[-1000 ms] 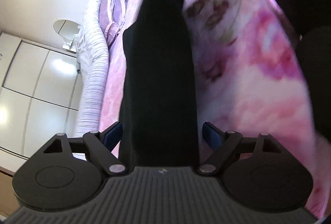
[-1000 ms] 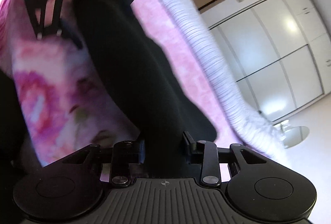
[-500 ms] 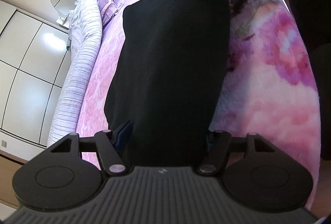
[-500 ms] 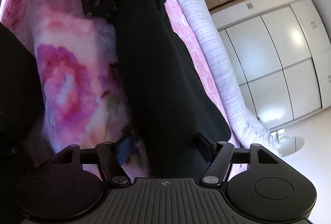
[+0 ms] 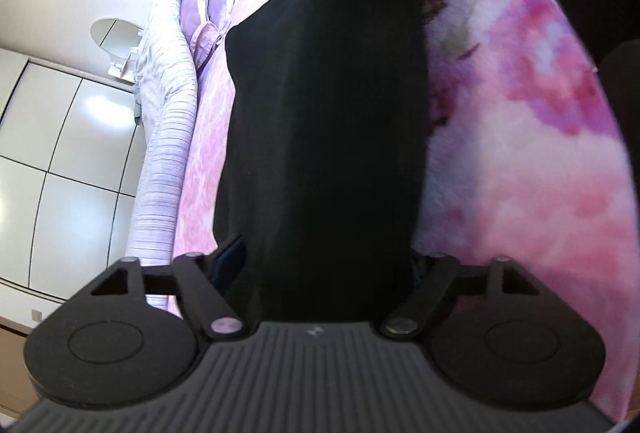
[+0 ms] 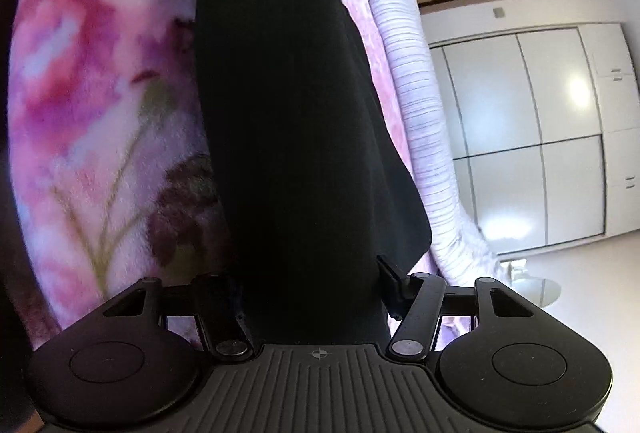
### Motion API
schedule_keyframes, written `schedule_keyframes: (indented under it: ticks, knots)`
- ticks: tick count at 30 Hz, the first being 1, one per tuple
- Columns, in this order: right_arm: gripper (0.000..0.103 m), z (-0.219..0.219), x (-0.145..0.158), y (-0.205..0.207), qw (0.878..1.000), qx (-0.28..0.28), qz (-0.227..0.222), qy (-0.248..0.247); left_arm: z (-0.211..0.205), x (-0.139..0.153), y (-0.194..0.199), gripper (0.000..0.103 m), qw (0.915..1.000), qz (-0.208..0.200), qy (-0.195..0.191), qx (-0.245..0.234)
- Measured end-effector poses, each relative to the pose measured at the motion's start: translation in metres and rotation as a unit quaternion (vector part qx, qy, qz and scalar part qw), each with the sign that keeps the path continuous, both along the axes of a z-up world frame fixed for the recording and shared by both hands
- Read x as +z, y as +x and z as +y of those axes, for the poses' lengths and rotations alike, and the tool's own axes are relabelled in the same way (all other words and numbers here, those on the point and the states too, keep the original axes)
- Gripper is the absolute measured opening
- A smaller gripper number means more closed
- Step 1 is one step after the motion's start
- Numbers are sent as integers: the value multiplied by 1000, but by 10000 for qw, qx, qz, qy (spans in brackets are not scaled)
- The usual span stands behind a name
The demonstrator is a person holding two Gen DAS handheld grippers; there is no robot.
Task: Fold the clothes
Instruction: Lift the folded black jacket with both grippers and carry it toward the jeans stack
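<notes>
Pink bedding covers the bed (image 5: pixel 208 137) under both my cameras, with a fluffy floral blanket (image 5: pixel 520 153) spread over one side and a striped lilac duvet (image 5: pixel 160 169) rolled along the far edge, beyond which I see white wardrobe doors (image 6: pixel 528 137). Black cloth (image 5: pixel 328 121), the garment I am folding, lies in a long band on the bed between blanket and duvet, stretched from one claw to the other. My left claw (image 5: pixel 324 261) has its jaws opening, the cloth lying between them; one blue pad (image 5: pixel 232 257) shows clear of the fabric. My right claw (image 6: pixel 312 285) has its jaws closing with the cloth's other end between them, and I cannot tell whether the pads press it. A small round mirror (image 5: pixel 114 45) stands beside the duvet.
</notes>
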State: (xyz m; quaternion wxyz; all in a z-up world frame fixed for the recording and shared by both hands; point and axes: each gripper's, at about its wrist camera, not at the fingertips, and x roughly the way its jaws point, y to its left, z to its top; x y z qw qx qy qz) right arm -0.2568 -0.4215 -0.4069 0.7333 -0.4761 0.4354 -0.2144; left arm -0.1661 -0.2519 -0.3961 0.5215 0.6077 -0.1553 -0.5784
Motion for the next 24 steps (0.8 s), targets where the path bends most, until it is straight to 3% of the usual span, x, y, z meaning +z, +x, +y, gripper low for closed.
schedule_keyframes:
  ticks: [2,3,4,6,10,18,24]
  knots:
    - [59,-7,3,5,9999,-51,-20,84,-10,2,-1,73,9999,14,132,34]
    - [59,-11,6,6,9998,-79,-29,176,-13,4,-1,60,9998,38,208,51]
    - [58,-16,9,6,9995,-108,-37,301,-16,6,-1,56,9995,64,285,67]
    - [45,-20,17,6,9986,-144,-37,514,-20,9,0,49,9989,124,442,81]
    - [36,-17,40,4,9976,-102,-55,679,-22,25,4,38,9977,154,653,-10]
    - [34,-18,120,3,9970,-174,-435,613,-25,91,13,33,9993,15,376,4]
    - [34,27,149,-20,9971,-265,-492,509,10,103,-5,33,9997,89,195,-68]
